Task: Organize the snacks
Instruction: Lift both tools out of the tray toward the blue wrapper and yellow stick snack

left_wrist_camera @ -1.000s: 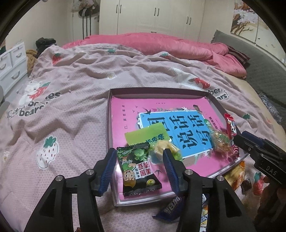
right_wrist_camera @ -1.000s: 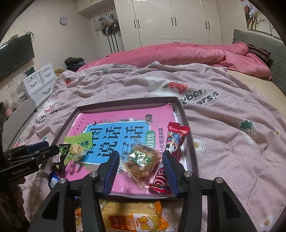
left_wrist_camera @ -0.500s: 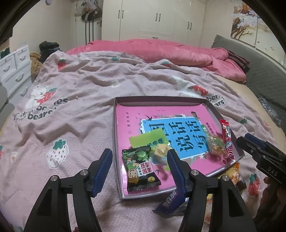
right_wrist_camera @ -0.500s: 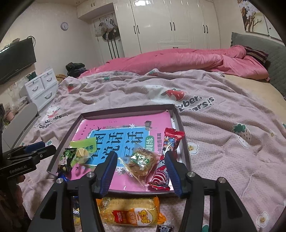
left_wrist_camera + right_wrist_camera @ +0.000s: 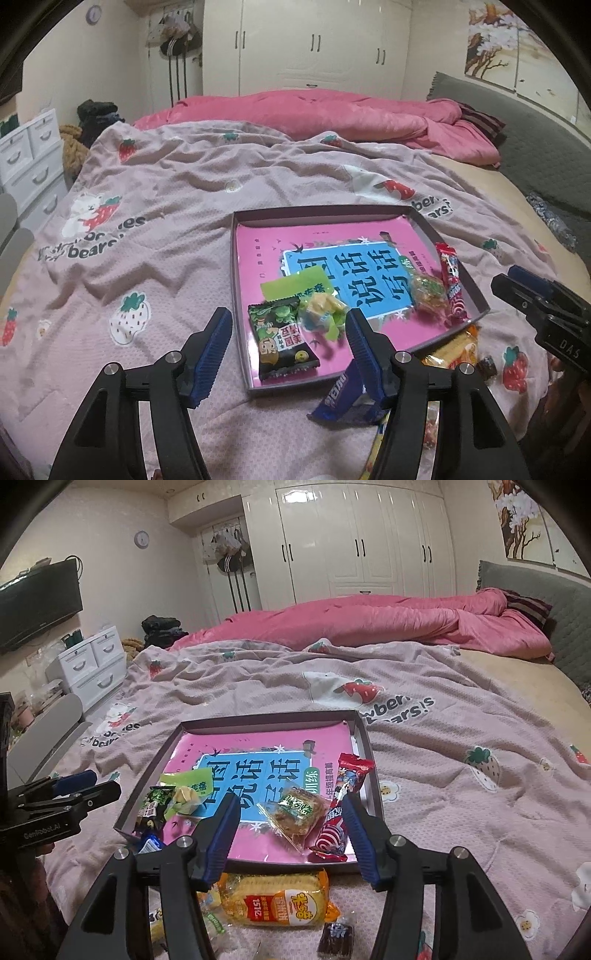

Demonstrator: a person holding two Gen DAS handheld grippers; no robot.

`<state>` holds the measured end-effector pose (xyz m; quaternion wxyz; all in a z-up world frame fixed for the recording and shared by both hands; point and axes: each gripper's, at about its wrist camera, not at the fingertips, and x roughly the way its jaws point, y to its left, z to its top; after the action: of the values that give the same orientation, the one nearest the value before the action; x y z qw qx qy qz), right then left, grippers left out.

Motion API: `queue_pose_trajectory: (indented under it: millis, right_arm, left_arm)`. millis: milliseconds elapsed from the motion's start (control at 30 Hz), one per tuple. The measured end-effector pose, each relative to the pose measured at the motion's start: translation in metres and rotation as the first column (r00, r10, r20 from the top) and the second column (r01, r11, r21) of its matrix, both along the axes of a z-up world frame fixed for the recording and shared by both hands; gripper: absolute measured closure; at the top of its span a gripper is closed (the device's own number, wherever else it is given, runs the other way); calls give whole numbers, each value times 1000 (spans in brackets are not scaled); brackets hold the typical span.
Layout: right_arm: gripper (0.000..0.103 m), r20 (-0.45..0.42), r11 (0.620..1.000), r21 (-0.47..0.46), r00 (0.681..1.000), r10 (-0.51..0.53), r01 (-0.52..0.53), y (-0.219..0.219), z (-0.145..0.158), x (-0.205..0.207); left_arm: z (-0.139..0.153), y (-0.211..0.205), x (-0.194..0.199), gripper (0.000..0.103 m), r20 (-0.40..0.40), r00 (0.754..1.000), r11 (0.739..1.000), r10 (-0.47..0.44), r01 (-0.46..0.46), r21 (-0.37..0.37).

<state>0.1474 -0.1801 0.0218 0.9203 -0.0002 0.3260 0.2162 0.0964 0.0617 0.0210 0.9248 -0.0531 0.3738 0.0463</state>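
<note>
A shallow box tray (image 5: 328, 212) (image 5: 258, 722) with a pink book cover inside lies on the bed. In it are a black-green snack packet (image 5: 280, 341) (image 5: 151, 806), a yellow-green candy (image 5: 323, 317) (image 5: 186, 794), a clear-wrapped cake (image 5: 428, 295) (image 5: 295, 812) and a red candy stick (image 5: 450, 282) (image 5: 343, 805). Outside its near edge lie a blue packet (image 5: 343, 395), a yellow biscuit pack (image 5: 277, 899) and a small dark candy (image 5: 336, 932). My left gripper (image 5: 288, 345) is open and empty above the tray's near left corner. My right gripper (image 5: 290, 829) is open and empty above the near right edge.
The pink strawberry-print bedspread (image 5: 147, 229) covers the bed, with a rumpled pink duvet (image 5: 369, 622) at the far end. A white drawer unit (image 5: 92, 664) and a grey headboard (image 5: 517, 122) stand at the sides. More small wrapped snacks (image 5: 210, 919) lie below the tray.
Both grippers have pulled back and risen away from the tray, so the tray and snacks look smaller and farther. Both stay open. No snack has moved.
</note>
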Motion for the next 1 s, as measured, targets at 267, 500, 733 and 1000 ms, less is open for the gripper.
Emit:
queue_pose_trajectory:
  millis: [267, 500, 733, 1000]
  right_arm:
    - [46, 7, 1000, 5, 1000, 7, -7, -4, 7, -17]
    - [46, 7, 1000, -2, 1000, 7, -7, -9, 10, -30]
    - [46, -5, 1000, 0, 1000, 1, -1, -11, 9, -42]
    - [46, -31, 1000, -17, 999, 14, -15, -7, 2, -55]
  left_arm:
    - [4, -13, -12, 37, -3, 1000, 999, -30, 30, 25]
    - [2, -25, -20, 37, -20, 998, 997, -63, 64, 41]
    - [-9, -37, -25, 37, -72, 993, 994, -92, 95, 46]
    - [-17, -47, -28, 37, -109, 987, 991, -119, 125, 50]
